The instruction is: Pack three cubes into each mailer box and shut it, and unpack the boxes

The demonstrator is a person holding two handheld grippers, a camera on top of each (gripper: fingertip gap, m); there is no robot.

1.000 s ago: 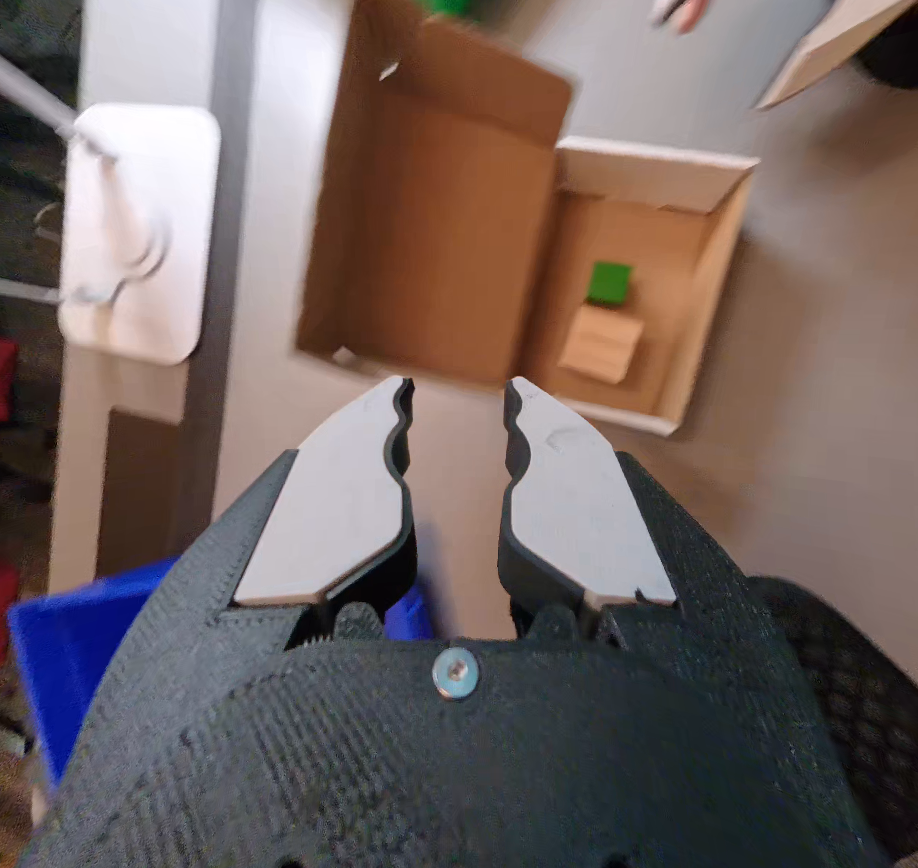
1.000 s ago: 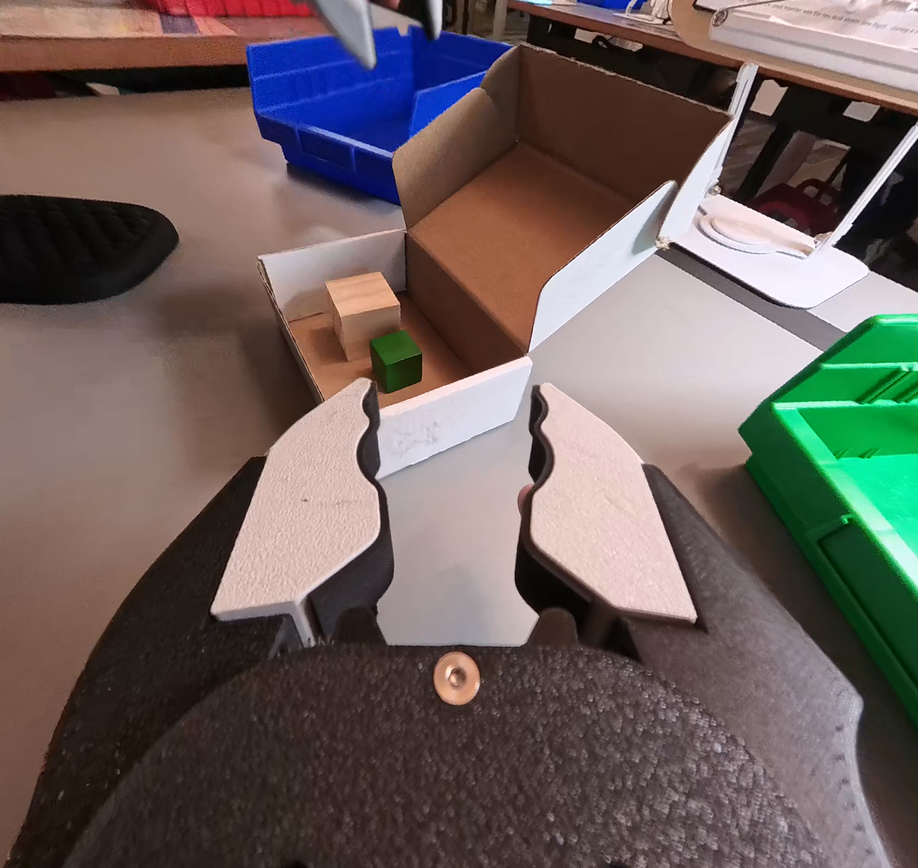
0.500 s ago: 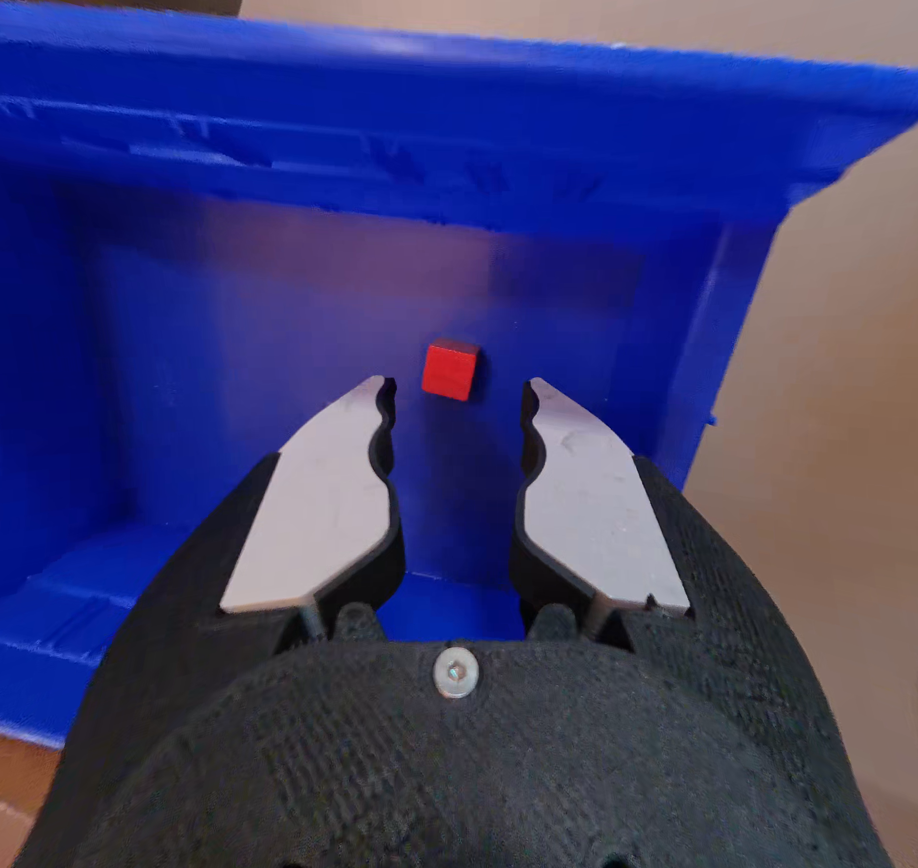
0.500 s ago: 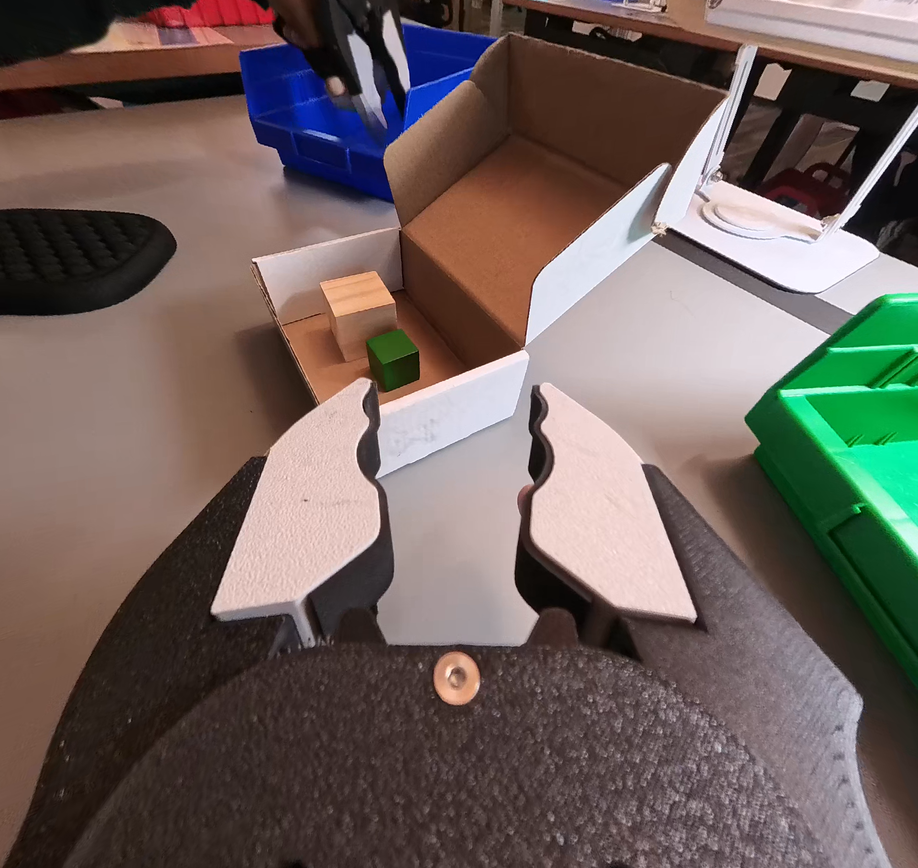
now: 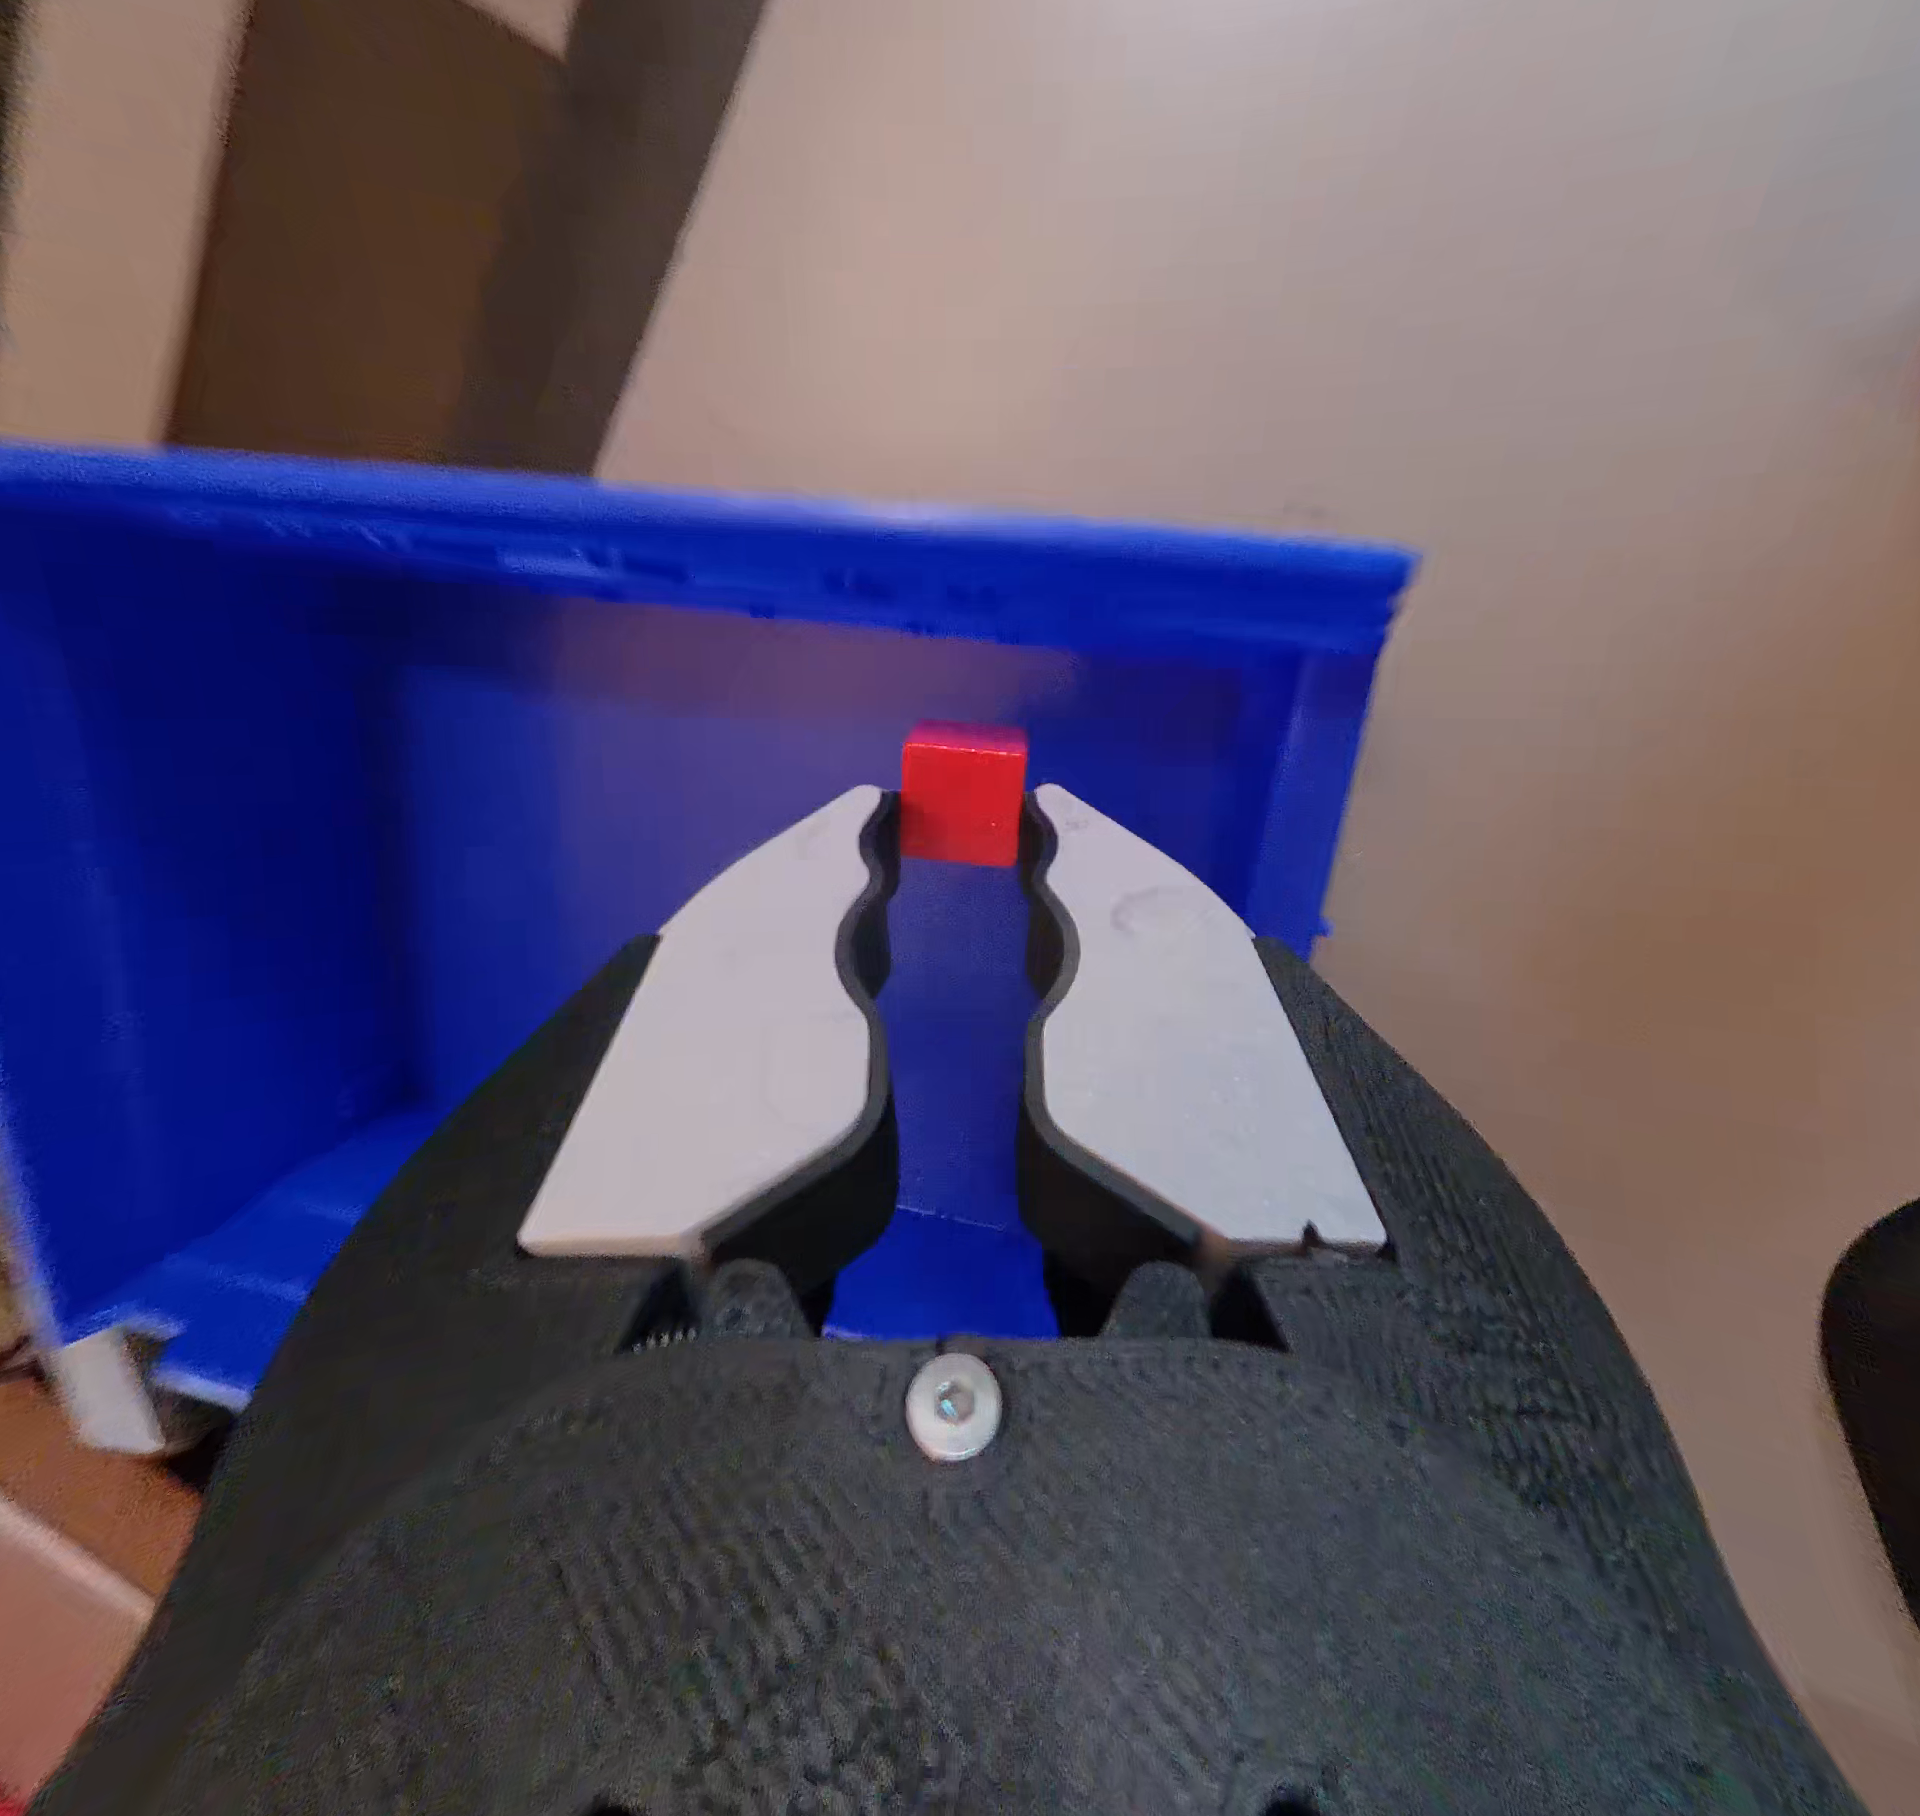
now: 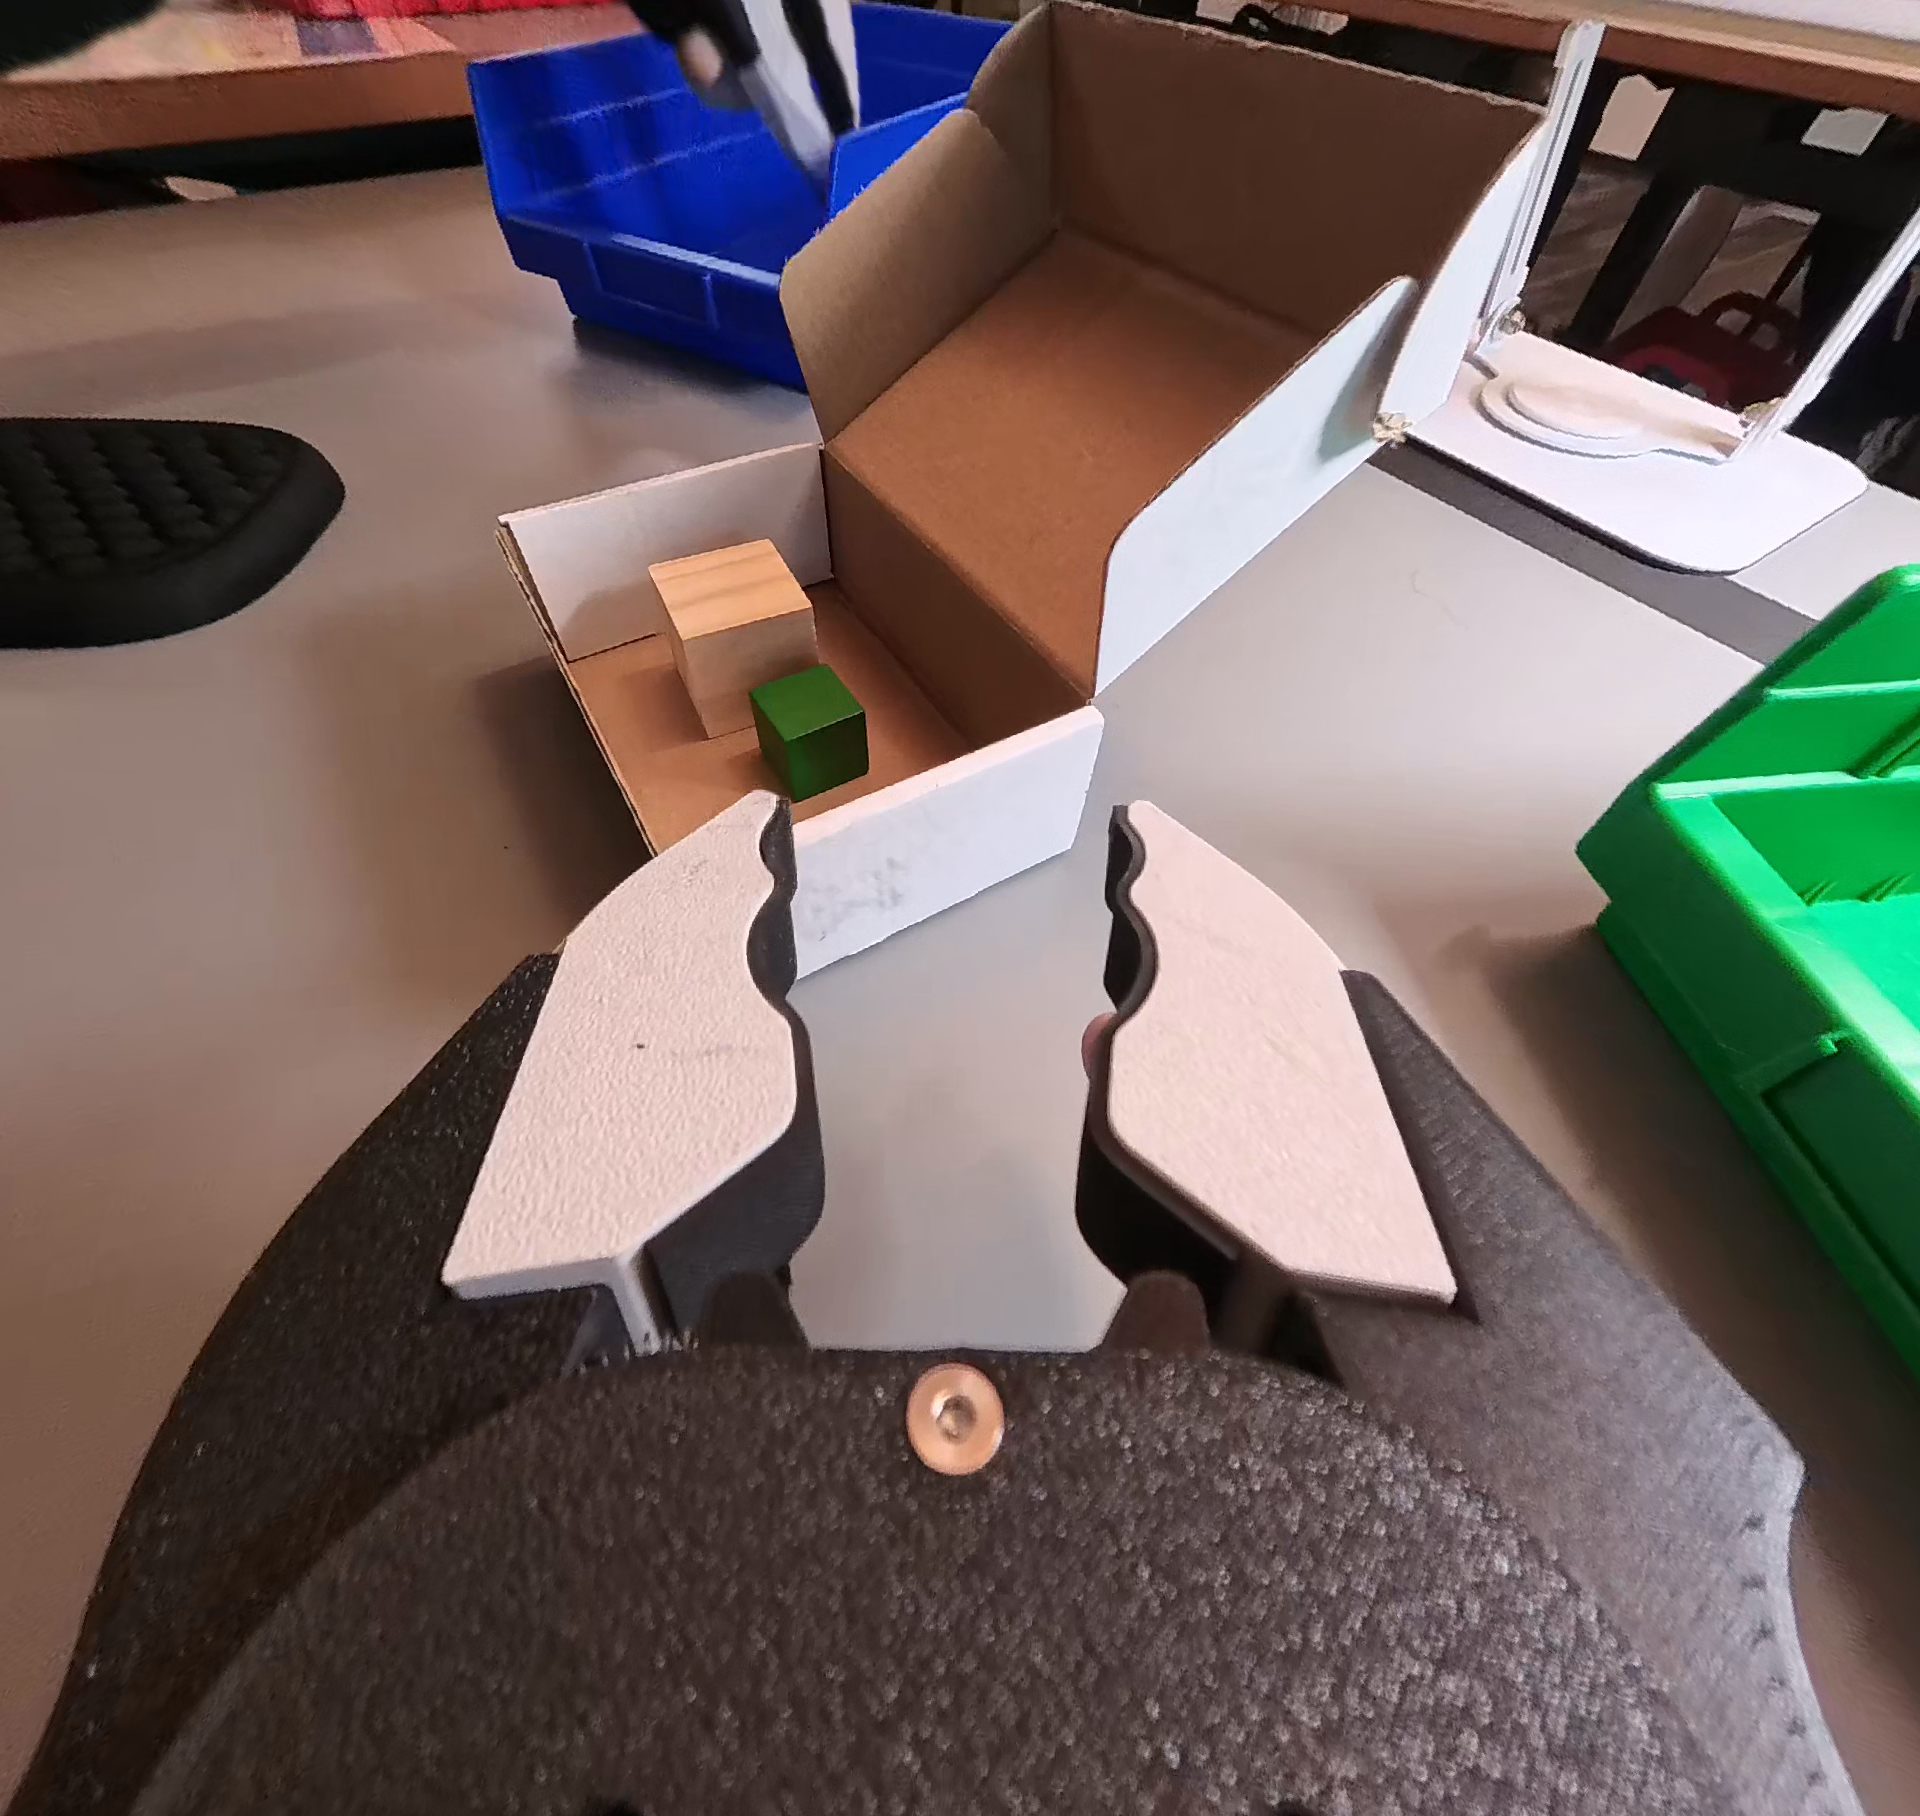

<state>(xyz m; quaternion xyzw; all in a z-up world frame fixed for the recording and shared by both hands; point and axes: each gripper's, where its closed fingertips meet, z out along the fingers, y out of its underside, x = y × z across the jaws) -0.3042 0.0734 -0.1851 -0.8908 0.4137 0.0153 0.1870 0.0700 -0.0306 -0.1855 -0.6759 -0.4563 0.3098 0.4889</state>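
Observation:
My left gripper (image 5: 956,802) is down inside the blue bin (image 5: 312,831), with its fingertips shut on a small red cube (image 5: 958,816). It also shows far off in the right wrist view (image 6: 800,130), over the blue bin (image 6: 644,208). The open mailer box (image 6: 935,836) sits mid-table, its lid (image 6: 1143,208) standing up behind. Inside lie a pale wooden cube (image 6: 732,623) and a smaller green cube (image 6: 810,743). My right gripper (image 6: 951,831) is open and empty, just in front of the box's white front wall.
A green bin (image 6: 1787,883) stands at the right edge. A black textured pad (image 6: 135,519) lies at the left. A white stand base (image 6: 1621,457) sits behind the box on the right. Grey table shows around the box. My right fingertips sit around 40 cm from my left ones.
My left gripper swung from above the mailer box down into the blue bin and closed on the red cube. My right gripper has stayed open and nearly still.

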